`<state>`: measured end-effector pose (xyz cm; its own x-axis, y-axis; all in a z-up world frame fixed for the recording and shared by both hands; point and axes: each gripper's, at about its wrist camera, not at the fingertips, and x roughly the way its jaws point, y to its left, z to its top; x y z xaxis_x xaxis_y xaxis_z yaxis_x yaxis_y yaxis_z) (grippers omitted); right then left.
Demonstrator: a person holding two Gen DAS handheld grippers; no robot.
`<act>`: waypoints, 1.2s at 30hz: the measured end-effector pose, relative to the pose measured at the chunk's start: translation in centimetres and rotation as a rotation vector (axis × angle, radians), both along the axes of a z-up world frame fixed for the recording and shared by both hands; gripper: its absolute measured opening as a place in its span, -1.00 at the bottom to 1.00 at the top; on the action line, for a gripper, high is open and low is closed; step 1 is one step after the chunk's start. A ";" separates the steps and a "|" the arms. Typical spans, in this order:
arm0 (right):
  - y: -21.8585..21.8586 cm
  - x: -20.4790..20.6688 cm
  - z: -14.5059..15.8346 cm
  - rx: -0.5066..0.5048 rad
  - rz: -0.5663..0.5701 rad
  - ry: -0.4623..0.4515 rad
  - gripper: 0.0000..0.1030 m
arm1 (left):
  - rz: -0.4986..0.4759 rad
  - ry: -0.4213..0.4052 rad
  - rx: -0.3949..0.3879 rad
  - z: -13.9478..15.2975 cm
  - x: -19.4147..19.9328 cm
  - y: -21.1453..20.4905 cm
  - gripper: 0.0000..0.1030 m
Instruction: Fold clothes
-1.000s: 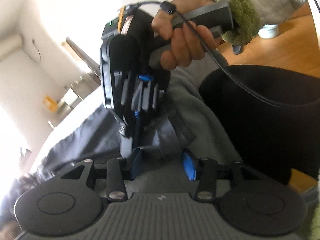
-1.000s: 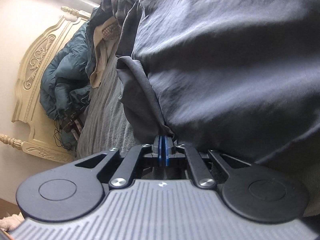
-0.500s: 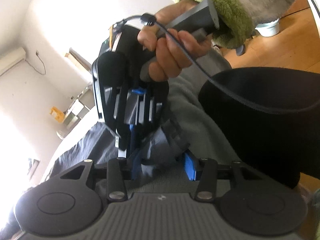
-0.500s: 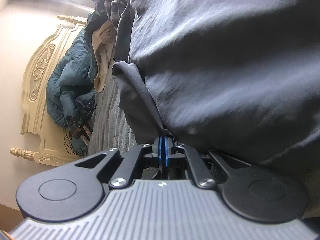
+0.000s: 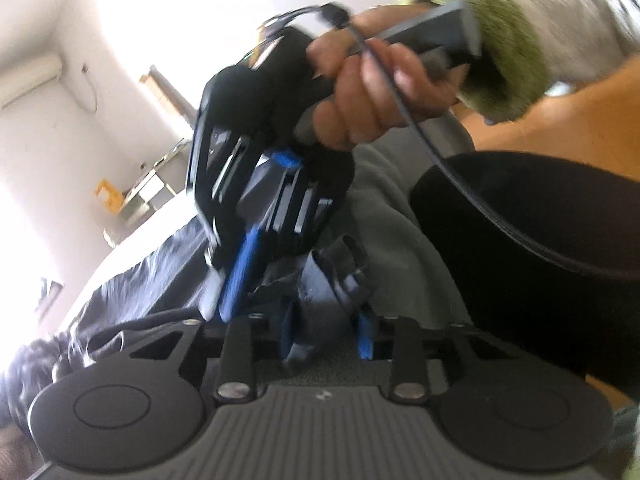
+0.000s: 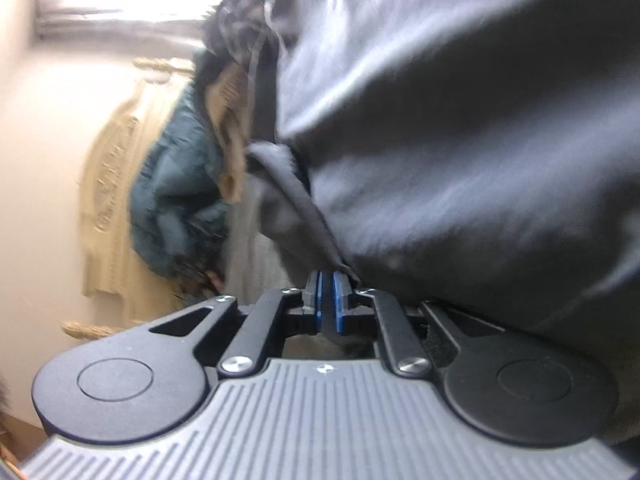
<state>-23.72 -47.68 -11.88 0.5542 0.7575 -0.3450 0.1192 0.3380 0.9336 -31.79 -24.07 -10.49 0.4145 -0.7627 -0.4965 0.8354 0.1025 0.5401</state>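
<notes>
A dark grey garment (image 6: 460,140) fills the right of the right wrist view and hangs down to my right gripper (image 6: 329,300). Its blue pads stand a sliver apart, opening, with a fold of the garment still pinched between them. In the left wrist view a bunched corner of the garment (image 5: 320,300) sits between the blue pads of my left gripper (image 5: 325,334), whose jaws are closing on it. The right gripper (image 5: 220,304), held by a hand (image 5: 368,92) with a green furry cuff, points down just left of that bunch.
The grey bedsheet (image 5: 400,208) runs under the garment. A large black rounded shape (image 5: 540,260) lies close on the right. A cream carved headboard (image 6: 108,200), a teal padded jacket (image 6: 172,208), a tan garment (image 6: 230,120) and a heap of other clothes (image 6: 240,28) lie beyond.
The left jaws have narrowed around the bunched corner. The right gripper has tilted and come closer to the left one, and its pads have parted slightly. Both views are now blurred.
</notes>
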 end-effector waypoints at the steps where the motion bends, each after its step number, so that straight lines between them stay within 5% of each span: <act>1: -0.4 -0.5 0.3 0.010 -0.014 -0.023 -0.69 | 0.010 0.016 -0.005 0.1 0.2 -0.1 -0.53; 2: -1.2 -1.4 0.9 0.017 -0.038 -0.053 -0.50 | 0.017 0.031 -0.015 0.3 0.3 -0.1 -0.59; 7: -6.5 -7.5 3.6 0.021 -0.251 -0.186 -0.29 | 0.045 0.109 -0.055 1.1 1.3 -0.2 -0.71; 13: -10.6 -13.4 2.6 -0.022 -0.441 -0.118 -0.14 | 0.053 0.127 -0.079 2.0 0.6 1.3 -0.76; 26: -11.0 -10.6 -0.1 -0.064 -0.509 -0.030 -0.14 | 0.123 0.269 -0.188 4.7 1.2 3.5 -0.82; 30: -10.4 -9.7 1.0 -0.136 -0.509 -0.044 -0.41 | 0.131 0.299 -0.218 5.4 1.4 3.8 -0.82; 32: -10.1 -9.6 1.9 -0.162 -0.511 -0.063 -0.77 | 0.146 0.339 -0.243 5.8 1.9 4.2 -0.83; 36: -9.7 -9.6 4.1 -0.155 -0.506 -0.117 -0.84 | 0.196 0.468 -0.295 6.5 3.8 4.9 -0.83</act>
<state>-33.36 -57.33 -7.79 0.8778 0.3316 -0.3457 0.2011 0.3998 0.8943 -28.00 -19.12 -4.00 0.3495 -0.8277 -0.4391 0.9283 0.3692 0.0430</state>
